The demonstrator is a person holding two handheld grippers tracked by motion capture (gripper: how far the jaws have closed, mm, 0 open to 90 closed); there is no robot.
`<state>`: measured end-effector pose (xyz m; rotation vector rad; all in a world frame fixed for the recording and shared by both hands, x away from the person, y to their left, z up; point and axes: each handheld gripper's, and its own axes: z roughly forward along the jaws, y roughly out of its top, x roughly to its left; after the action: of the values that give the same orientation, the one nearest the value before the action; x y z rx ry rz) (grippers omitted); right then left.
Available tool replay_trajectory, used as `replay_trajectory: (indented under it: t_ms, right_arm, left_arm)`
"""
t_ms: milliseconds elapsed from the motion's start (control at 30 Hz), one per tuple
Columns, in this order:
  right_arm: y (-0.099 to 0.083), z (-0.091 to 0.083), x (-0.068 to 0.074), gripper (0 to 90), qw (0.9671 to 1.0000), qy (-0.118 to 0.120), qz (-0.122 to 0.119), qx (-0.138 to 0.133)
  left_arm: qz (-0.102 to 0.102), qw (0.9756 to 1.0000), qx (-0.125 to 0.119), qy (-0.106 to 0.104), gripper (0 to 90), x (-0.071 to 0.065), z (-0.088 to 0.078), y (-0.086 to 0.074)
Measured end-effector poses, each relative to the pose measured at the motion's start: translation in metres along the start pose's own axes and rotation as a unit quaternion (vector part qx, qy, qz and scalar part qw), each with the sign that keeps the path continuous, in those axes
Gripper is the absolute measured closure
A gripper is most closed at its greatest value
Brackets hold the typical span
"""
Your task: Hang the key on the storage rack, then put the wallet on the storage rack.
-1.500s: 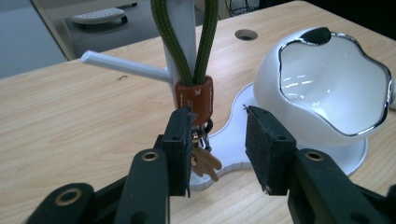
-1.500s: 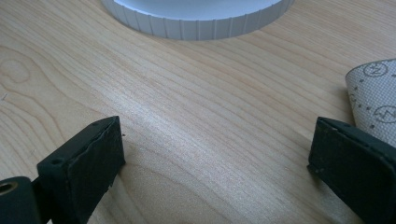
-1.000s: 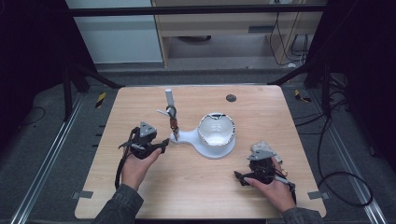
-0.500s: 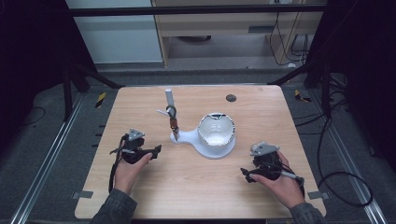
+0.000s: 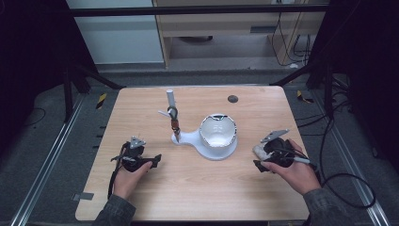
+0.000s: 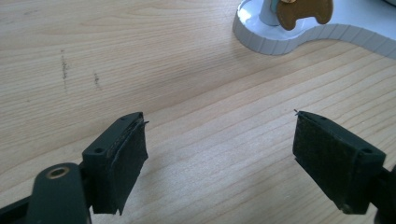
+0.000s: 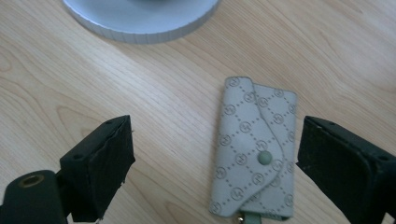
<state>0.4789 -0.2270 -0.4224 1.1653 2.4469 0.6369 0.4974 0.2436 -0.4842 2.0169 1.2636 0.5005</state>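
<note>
Now your left gripper (image 5: pixel 153 160) has drawn back from the white stand (image 5: pixel 207 141) toward the near-left part of the wooden table (image 5: pixel 197 188), and its jaws have just been opening: in the left gripper view they stand wide apart with nothing between them but bare wood. A second ago that gripper was up at the post of the stand, where the small brown tag (image 5: pixel 175 126) hangs; the tag hangs there now with your gripper well clear of it, so I judge that piece of work finished or let go. Your right gripper (image 5: pixel 261 165) sits at the near-right of the table, and its jaws have just been closing a little, yet they are open: in the right gripper view the grey key pouch (image 7: pixel 256 151) lies flat on the wood between them, snap side up, closer to the right-hand jaw, and neither pad presses it. So the pouch looks to be the thing now in hand, near the round base of the stand (image 7: pixel 140 18) and not gripped yet. By count: one stand with one bowl-like cup (image 5: pixel 217 132) and one upright post (image 5: pixel 170 101), one hanging tag, one key pouch, one dark round spot (image 5: pixel 232 98) near the far edge of the table, and two grippers.
</note>
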Motion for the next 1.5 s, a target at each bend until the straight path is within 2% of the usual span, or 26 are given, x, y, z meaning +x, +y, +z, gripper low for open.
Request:
replay_trajectory:
  t_ms: [67, 133, 400, 533, 633, 733, 867, 1100, 1133, 1167, 1500]
  right_arm:
    - [0.001, 0.0, -0.002, 10.5, 1.0, -0.001, 0.002, 0.004]
    - [0.001, -0.002, -0.011, 10.9, 0.9999, 0.0, 0.008, 0.013]
    - [-0.006, -0.003, -0.025, 11.8, 0.999, 0.008, 0.033, 0.03]
    - [-0.008, -0.003, -0.029, 10.9, 0.9989, 0.005, 0.032, 0.033]
    - [-0.011, -0.001, -0.035, 8.3, 0.9983, -0.003, 0.036, 0.045]
    - [-0.014, 0.002, -0.041, 7.5, 0.9979, -0.003, 0.039, 0.051]
    - [-0.019, 0.003, -0.047, 9.9, 0.9976, 0.002, 0.042, 0.055]
    - [-0.021, 0.005, -0.049, 17.2, 0.9974, -0.005, 0.042, 0.059]
    - [-0.021, 0.006, -0.049, 17.2, 0.9974, -0.006, 0.043, 0.058]
    - [-0.022, 0.007, -0.049, 17.1, 0.9971, -0.005, 0.047, 0.06]
    - [-0.026, 0.022, -0.041, 14.8, 0.9942, 0.011, 0.069, 0.082]
  left_arm:
    - [-0.002, 1.0, -0.002, 0.001, 17.0, 0.001, 0.0, -0.001]
    - [-0.007, 1.0, -0.002, 0.001, 17.0, 0.004, 0.001, -0.002]
    - [-0.002, 0.9999, 0.009, -0.005, 17.0, 0.004, 0.005, -0.005]
    - [-0.002, 0.9999, 0.012, -0.003, 16.2, 0.004, 0.006, -0.006]
    - [-0.002, 0.9998, 0.021, -0.001, 14.3, 0.005, 0.008, -0.007]
    - [-0.005, 0.9998, 0.017, 0.002, 13.5, 0.006, 0.008, -0.008]
    - [-0.005, 0.9997, 0.024, 0.006, 10.9, 0.007, 0.012, -0.011]
    - [-0.004, 0.9997, 0.015, 0.02, 9.9, 0.009, 0.014, -0.012]
    - [-0.004, 0.9997, 0.015, 0.02, 9.9, 0.009, 0.014, -0.012]
    - [0.004, 0.9996, 0.016, 0.023, 9.8, 0.009, 0.014, -0.013]
    - [0.012, 0.9994, 0.019, 0.028, 9.0, 0.008, 0.015, -0.013]
